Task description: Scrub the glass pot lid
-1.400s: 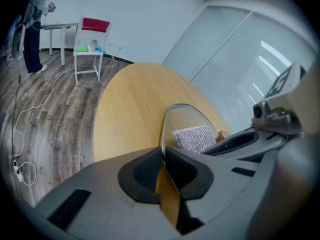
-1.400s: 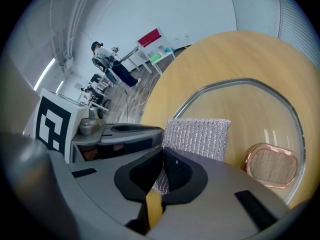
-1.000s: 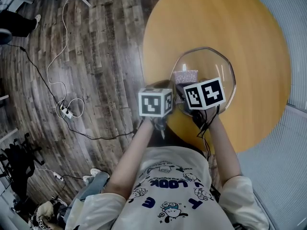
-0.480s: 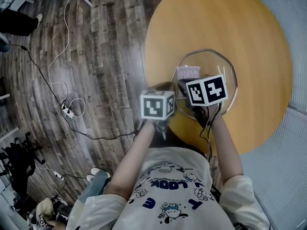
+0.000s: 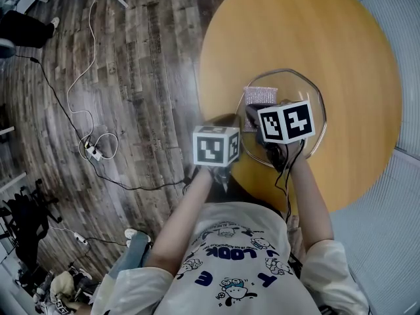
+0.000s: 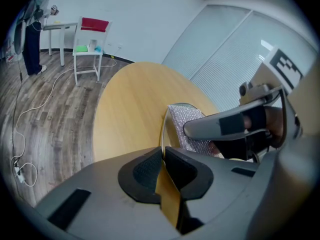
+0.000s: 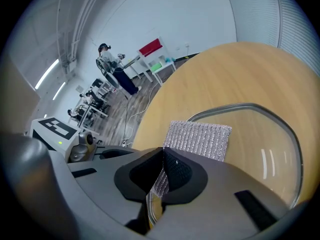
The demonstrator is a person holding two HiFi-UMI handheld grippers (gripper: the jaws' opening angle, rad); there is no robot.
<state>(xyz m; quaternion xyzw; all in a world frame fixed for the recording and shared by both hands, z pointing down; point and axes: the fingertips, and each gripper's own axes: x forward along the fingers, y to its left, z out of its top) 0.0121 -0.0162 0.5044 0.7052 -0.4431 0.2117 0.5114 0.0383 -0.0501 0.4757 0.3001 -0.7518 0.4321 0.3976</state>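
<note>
Rightward across the round transparent glass pot lid [image 5: 298, 90], the right gripper [image 7: 162, 156] has slid the silver mesh scouring pad [image 7: 200, 139] pinched in its jaws. On the round wooden table [image 5: 295, 25], the left gripper [image 6: 164, 156] clamps the lid's rim. White shirt [image 5: 230, 241] print reads "LOOK".

Two grippers in play: one left gripper [image 6: 162, 156], one right gripper [image 7: 161, 159]. One glass lid [image 5: 298, 89] in front of them, and one silver scrub pad [image 5: 260, 96] just ahead of the right gripper. One round table [image 5: 295, 25] underneath. Far beyond the left gripper, one white chair [image 6: 89, 46].
</note>
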